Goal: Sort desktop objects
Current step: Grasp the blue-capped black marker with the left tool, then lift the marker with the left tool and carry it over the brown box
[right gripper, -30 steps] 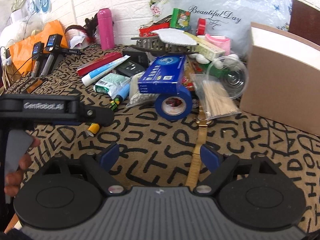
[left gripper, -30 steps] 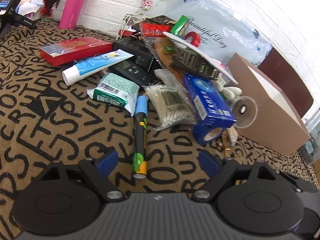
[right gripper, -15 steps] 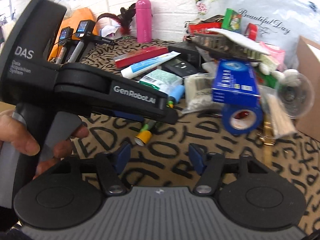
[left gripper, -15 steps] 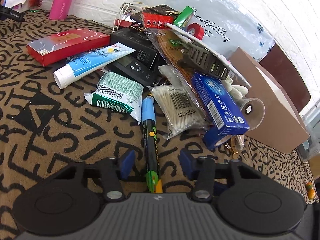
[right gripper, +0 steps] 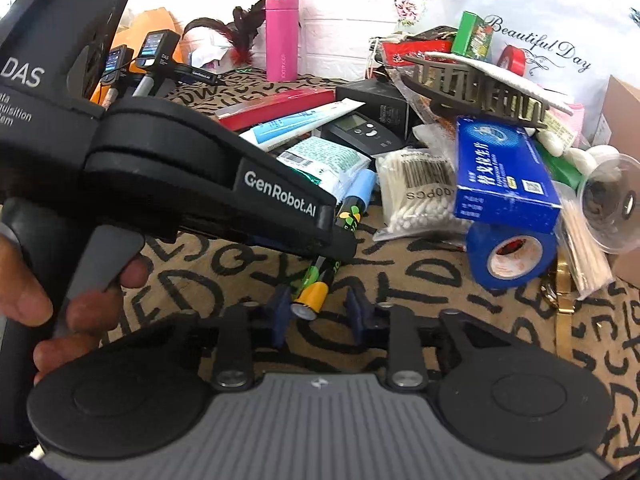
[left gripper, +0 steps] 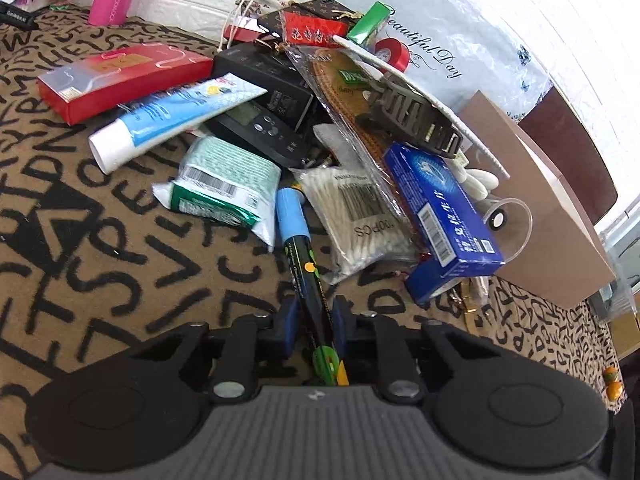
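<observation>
A black marker [left gripper: 304,256] with a light blue cap and a yellow tail end lies on the letter-patterned cloth, its cap under the pile. My left gripper [left gripper: 314,320] is closing on its barrel near the tail, and both blue pads touch it. In the right wrist view the left gripper [right gripper: 340,246] reaches in from the left over the marker [right gripper: 316,294], a hand on its handle. My right gripper [right gripper: 318,312] is closing around the yellow tail end, and a gap still shows beside the right pad.
The pile behind holds a tissue pack [left gripper: 224,184], a bag of cotton swabs [left gripper: 360,216], a blue box [left gripper: 440,216], a toothpaste tube [left gripper: 172,116] and a red box [left gripper: 120,76]. A blue tape roll [right gripper: 512,256] and a brown cardboard box [left gripper: 552,208] sit to the right.
Both grippers have moved in on the marker and their jaws have narrowed from wide open. The left gripper has come into the right wrist view and now has its pads on the barrel.
</observation>
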`<state>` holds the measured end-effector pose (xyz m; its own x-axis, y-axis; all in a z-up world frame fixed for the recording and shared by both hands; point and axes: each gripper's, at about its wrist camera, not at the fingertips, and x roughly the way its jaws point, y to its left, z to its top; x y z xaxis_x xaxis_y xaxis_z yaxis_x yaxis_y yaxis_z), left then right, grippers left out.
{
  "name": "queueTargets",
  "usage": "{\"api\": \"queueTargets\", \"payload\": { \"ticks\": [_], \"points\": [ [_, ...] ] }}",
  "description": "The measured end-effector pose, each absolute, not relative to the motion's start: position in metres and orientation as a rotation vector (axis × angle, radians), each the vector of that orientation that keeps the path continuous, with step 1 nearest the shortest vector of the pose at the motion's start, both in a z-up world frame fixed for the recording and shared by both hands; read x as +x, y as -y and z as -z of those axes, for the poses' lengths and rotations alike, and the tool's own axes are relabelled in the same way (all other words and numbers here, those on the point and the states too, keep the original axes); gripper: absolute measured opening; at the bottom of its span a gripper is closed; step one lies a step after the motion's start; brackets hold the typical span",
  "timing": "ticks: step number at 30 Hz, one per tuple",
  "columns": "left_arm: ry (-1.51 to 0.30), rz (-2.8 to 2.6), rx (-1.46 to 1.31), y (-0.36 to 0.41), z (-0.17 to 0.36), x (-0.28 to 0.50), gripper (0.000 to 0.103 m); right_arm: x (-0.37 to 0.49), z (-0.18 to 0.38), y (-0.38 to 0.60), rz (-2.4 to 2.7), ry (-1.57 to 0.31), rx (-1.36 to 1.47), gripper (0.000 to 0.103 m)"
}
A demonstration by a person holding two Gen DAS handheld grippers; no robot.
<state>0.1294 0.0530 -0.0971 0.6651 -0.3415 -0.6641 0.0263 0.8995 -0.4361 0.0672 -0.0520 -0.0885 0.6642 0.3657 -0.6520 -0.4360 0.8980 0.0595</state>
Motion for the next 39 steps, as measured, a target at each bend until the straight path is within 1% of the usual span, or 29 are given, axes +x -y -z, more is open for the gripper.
{"api": "queueTargets", "payload": {
  "ticks": [1,4,10,14,15,18,20,21,22,23,25,28,30,33,35,37,38,39],
  "points": [
    [-0.821,0.209,-0.411,-0.050,0.097,0.128,0.019,0.067,0.088,0.054,-0.457,-0.716,-0.109,0.021],
    [-0.828,0.207,-0.425,-0.042,0.097,0.119,0.019,0.062,0.087,0.060,-0.473,-0.726,-0.123,0.017],
    [-0.842,0.228,-0.436,-0.024,0.096,0.086,0.019,0.034,0.081,0.086,-0.520,-0.763,-0.104,0.017],
    [-0.833,0.222,-0.439,-0.021,0.097,0.086,0.019,0.019,0.078,0.098,-0.528,-0.773,-0.083,0.017],
    [-0.837,0.220,-0.445,-0.023,0.096,0.089,0.020,0.018,0.078,0.097,-0.520,-0.767,-0.083,0.018],
    [-0.831,0.205,-0.435,-0.024,0.095,0.094,0.028,0.023,0.077,0.094,-0.508,-0.772,-0.068,0.020],
    [-0.829,0.193,-0.429,-0.026,0.094,0.097,0.029,0.025,0.077,0.092,-0.512,-0.768,-0.061,0.023],
    [-0.830,0.192,-0.434,-0.027,0.093,0.100,0.032,0.025,0.076,0.089,-0.512,-0.767,-0.067,0.024],
    [-0.832,0.194,-0.438,-0.028,0.093,0.102,0.033,0.027,0.076,0.087,-0.509,-0.762,-0.075,0.027],
    [-0.834,0.197,-0.438,-0.029,0.094,0.105,0.037,0.028,0.076,0.085,-0.506,-0.756,-0.082,0.030],
    [-0.835,0.196,-0.431,-0.028,0.093,0.109,0.037,0.031,0.077,0.083,-0.492,-0.746,-0.087,0.043],
    [-0.839,0.203,-0.406,-0.025,0.092,0.113,0.035,0.038,0.078,0.079,-0.467,-0.727,-0.100,0.043],
    [-0.840,0.206,-0.392,-0.023,0.093,0.114,0.033,0.044,0.080,0.078,-0.449,-0.727,-0.094,0.043],
    [-0.832,0.200,-0.384,-0.020,0.094,0.112,0.033,0.049,0.083,0.083,-0.444,-0.746,-0.043,0.041],
    [-0.829,0.192,-0.378,-0.018,0.094,0.111,0.033,0.049,0.083,0.085,-0.446,-0.743,-0.038,0.037],
    [-0.832,0.188,-0.379,-0.016,0.093,0.110,0.033,0.048,0.083,0.086,-0.452,-0.746,-0.047,0.028],
    [-0.834,0.184,-0.382,-0.014,0.093,0.109,0.032,0.047,0.083,0.086,-0.460,-0.749,-0.048,0.026],
    [-0.834,0.170,-0.375,-0.013,0.092,0.107,0.021,0.047,0.083,0.087,-0.469,-0.752,-0.044,0.019]
  ]
}}
